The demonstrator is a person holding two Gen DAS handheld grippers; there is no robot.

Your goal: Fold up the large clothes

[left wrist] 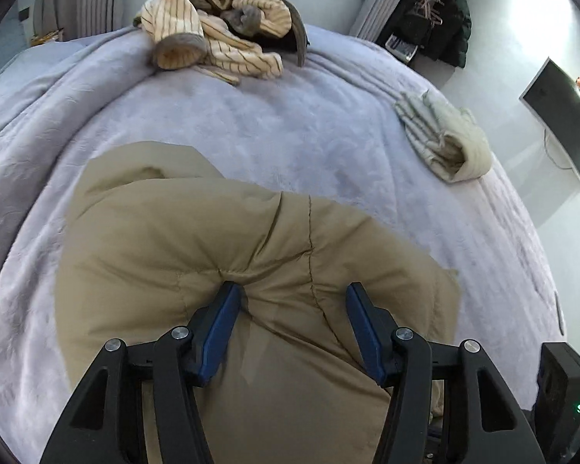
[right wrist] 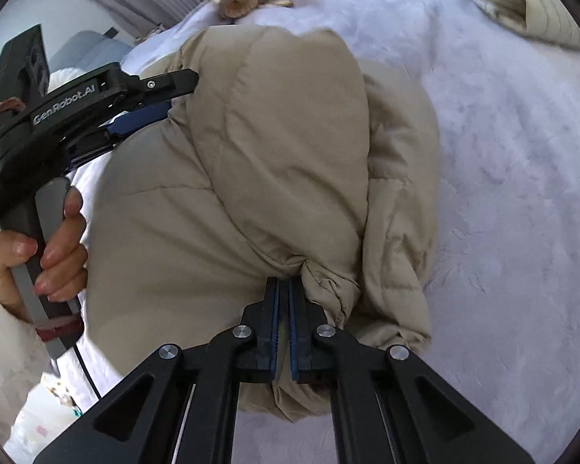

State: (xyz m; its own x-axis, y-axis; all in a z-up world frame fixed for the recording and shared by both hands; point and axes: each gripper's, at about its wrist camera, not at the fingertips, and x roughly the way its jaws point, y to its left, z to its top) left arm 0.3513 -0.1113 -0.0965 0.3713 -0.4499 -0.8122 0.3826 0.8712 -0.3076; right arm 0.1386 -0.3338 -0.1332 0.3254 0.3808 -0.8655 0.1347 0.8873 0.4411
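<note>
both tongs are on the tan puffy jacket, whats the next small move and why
Probably carry the pinched fold across the tan puffy jacket and lay it flat. The right tongs are shut on a bunched edge of fabric, the left tongs clamp a thick padded fold, and the jacket lies half folded on the lilac blanket.

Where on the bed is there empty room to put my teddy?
The blanket is bare in the middle, between the tan jacket, the striped heap at the far edge and the pale folded clothes on the right. The near side is crowded: the jacket and both claws are there.
</note>
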